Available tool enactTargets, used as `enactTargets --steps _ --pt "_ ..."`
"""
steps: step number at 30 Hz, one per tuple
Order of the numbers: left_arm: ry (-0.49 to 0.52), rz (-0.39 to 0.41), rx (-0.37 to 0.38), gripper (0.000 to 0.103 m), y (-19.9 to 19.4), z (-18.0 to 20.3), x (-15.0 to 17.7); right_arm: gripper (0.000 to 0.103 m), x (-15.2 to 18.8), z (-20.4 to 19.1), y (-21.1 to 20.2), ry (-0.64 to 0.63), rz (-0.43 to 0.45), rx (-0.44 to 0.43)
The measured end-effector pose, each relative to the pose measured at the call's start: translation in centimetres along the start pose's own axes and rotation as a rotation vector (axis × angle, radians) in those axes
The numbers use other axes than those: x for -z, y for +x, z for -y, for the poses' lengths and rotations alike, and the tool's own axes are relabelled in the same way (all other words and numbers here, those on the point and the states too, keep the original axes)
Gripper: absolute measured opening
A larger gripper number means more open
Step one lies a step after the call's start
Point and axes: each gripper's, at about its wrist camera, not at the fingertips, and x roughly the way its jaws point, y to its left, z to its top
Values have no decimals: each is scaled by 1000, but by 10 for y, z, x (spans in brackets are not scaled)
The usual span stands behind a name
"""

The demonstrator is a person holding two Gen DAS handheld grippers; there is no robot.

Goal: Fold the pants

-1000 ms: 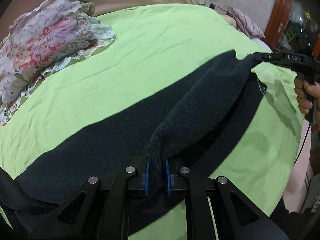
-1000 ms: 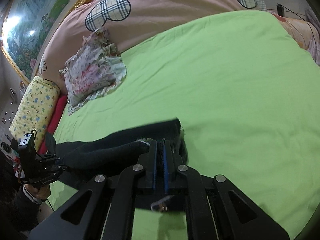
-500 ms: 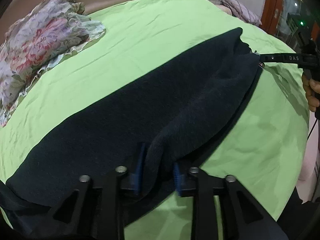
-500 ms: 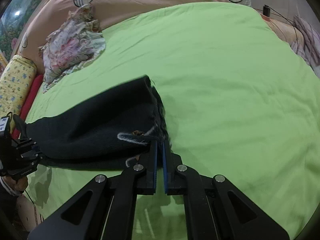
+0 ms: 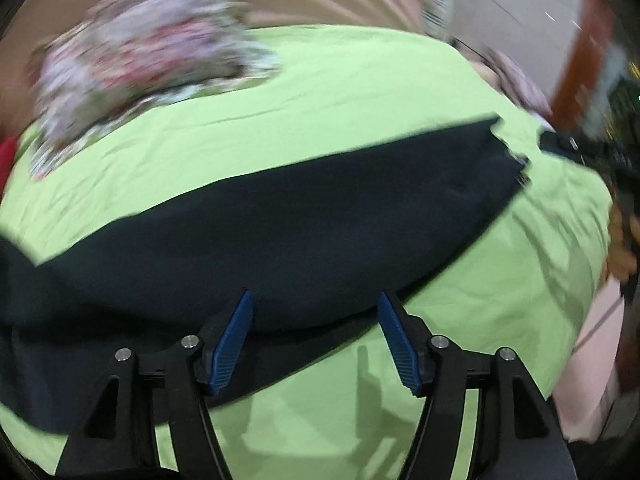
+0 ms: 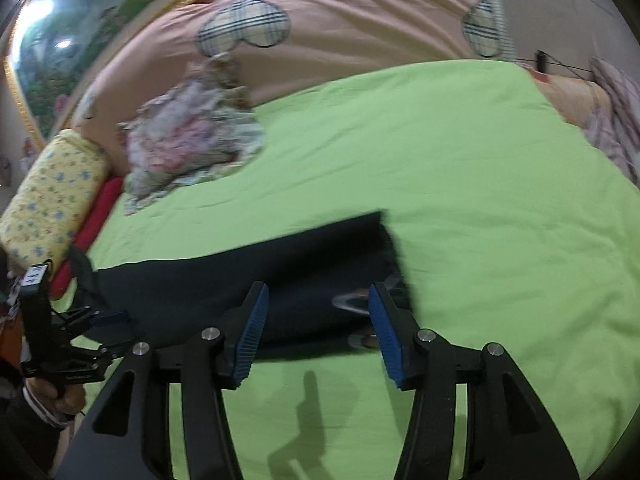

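Observation:
Dark navy pants (image 5: 280,216) lie folded lengthwise in a long band across the green sheet (image 5: 360,92). My left gripper (image 5: 316,300) hangs just above their near edge, its jaws opening, blue pads clear of the cloth. The right wrist view shows the pants' waist end (image 6: 320,264) with a pale drawstring (image 6: 348,300) showing. My right gripper (image 6: 318,292) is over that end, its jaws opening too, with nothing pressed between the pads. The left gripper (image 6: 104,316) appears at the far left there; the right one (image 5: 560,146) is blurred at the right edge.
A crumpled floral garment (image 6: 188,140) lies at the back left of the green sheet (image 6: 460,168). Behind it is a pink quilt (image 6: 360,20) with plaid patches; a yellow pillow (image 6: 52,196) and a red one (image 6: 98,216) sit at the left. The bed's edge runs near my grippers.
Both grippers have let go of the pants' upper layer, which now lies flat on the lower one. Both have drawn back toward the near edge and their jaws have spread.

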Motion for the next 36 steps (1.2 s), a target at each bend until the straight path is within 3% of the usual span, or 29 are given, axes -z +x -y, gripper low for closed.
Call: enactTargets --steps 8,15,28,34,36 --pt "-357 26 -120 70 -34 -101 8 53 5 -58 32 -42 -54 -143" --pt "-604 45 -195 72 -55 -164 5 53 14 -117 57 -116 -106 -263" --pt "-792 -69 -472 74 -36 -203 -23 53 39 -217 92 -308 -192 -417" --pt "-841 -89 -515 73 -22 -215 -22 54 51 -252 108 -417 -225 -441" --pt "-831 -75 -511 60 -22 -216 -21 54 56 -264 113 -458 -233 -445"
